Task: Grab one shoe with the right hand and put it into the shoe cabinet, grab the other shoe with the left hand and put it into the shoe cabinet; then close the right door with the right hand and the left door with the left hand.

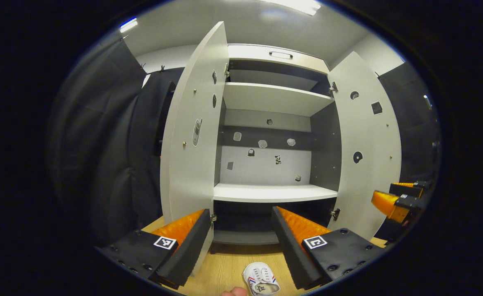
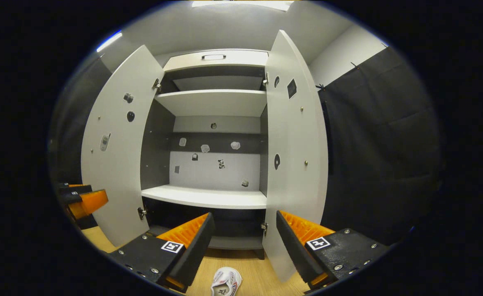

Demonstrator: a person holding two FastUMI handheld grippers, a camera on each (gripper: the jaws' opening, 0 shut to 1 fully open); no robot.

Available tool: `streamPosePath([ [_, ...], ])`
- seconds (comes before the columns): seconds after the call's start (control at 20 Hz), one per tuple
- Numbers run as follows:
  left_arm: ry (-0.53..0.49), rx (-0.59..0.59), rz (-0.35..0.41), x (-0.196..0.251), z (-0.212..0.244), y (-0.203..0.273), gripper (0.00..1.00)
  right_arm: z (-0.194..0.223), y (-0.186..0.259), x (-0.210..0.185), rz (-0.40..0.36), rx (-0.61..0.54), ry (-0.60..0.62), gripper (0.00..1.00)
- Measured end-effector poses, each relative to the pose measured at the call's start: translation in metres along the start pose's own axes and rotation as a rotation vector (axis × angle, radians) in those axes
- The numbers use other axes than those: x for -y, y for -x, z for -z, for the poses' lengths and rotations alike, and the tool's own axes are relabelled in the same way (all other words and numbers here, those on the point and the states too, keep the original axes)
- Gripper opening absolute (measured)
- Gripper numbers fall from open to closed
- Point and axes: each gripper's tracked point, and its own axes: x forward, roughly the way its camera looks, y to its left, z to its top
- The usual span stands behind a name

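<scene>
Both grippers, left (image 1: 241, 246) and right (image 2: 241, 246), are held wide open, nothing gripped. A small white shoe (image 1: 261, 279) is seen on the wooden floor (image 1: 225, 263) before the open shoe cabinet (image 1: 272, 193). It is judged light and soft-walled, best pinched across the heel collar.

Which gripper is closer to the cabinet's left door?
Left. The left gripper is right in front of the left door's edge; the right gripper is beyond the right door.
</scene>
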Motion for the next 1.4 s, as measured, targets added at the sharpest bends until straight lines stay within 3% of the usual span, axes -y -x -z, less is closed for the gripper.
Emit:
streamPosePath([
  [0.25,-0.001,0.029,-0.012,-0.005,-0.008,0.002,0.96,0.137,-0.015,-0.023,-0.052,-0.264,0.03,0.93],
  [0.55,-0.022,0.054,-0.018,-0.007,-0.016,0.008,0.96,0.295,0.002,-0.03,-0.087,-0.63,0.091,0.91],
  [0.65,-0.02,0.055,-0.015,-0.006,-0.016,0.008,0.96,0.326,0.0,-0.027,-0.087,-0.702,0.126,0.9],
  [0.9,-0.01,0.034,-0.01,0.0,-0.011,0.01,0.96,0.355,-0.048,-0.026,-0.083,-0.705,0.071,0.84],
  [1.0,-0.018,0.029,-0.008,0.002,-0.011,0.012,0.96,0.356,-0.059,-0.036,-0.143,-0.667,0.052,0.74],
  [1.05,-0.022,0.034,-0.009,0.003,-0.013,0.013,0.96,0.357,-0.056,-0.039,-0.166,-0.664,0.072,0.6],
  [1.2,-0.026,0.049,-0.007,0.006,-0.017,0.016,0.96,0.357,-0.064,-0.023,-0.09,-0.613,0.151,0.33],
  [1.25,-0.025,0.053,-0.005,0.007,-0.019,0.017,0.96,0.354,-0.063,-0.024,-0.088,-0.605,0.143,0.08],
  [1.4,-0.027,0.06,-0.003,0.01,-0.02,0.019,0.96,0.349,-0.059,-0.025,-0.068,-0.621,0.128,0.02],
])
